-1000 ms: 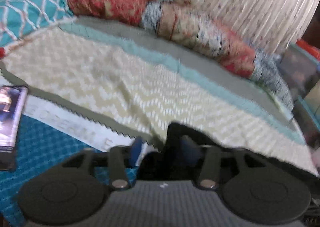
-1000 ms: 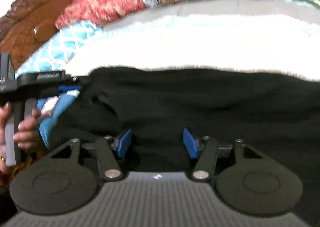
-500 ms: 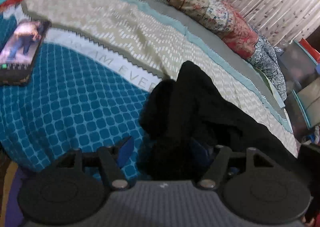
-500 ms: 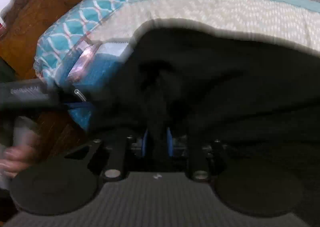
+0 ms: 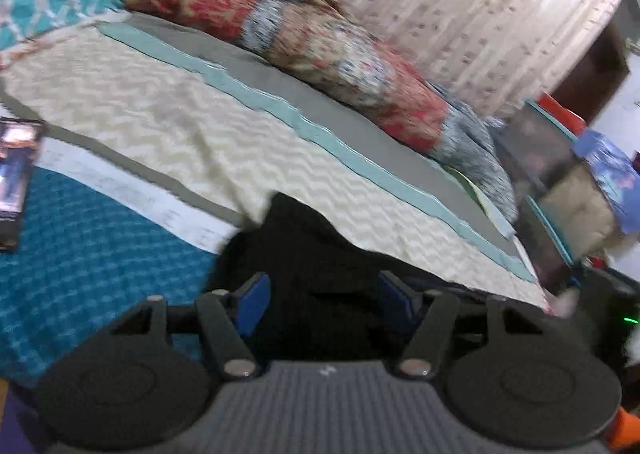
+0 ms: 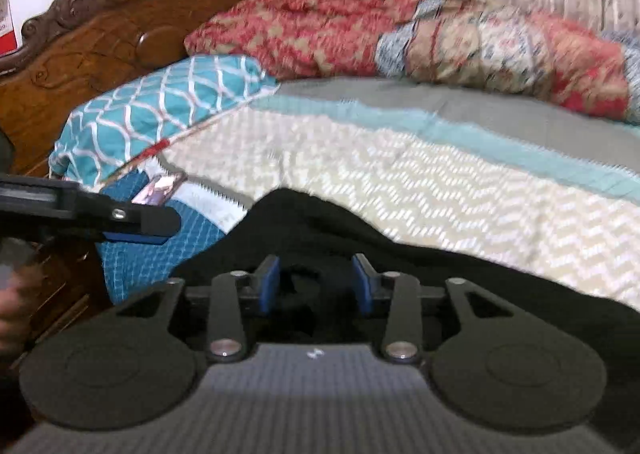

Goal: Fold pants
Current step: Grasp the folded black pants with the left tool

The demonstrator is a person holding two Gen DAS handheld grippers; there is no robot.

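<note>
Black cloth pants lie on the chevron-striped bed; right tool just opening, left tool just closing, both spread around them, not pinching.

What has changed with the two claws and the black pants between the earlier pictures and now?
The right claw, pinched on a fold of the black pants half a second ago, has just opened and let go. The left claw has narrowed slightly, still astride the pants without gripping. The phone stays on the bedspread.
</note>
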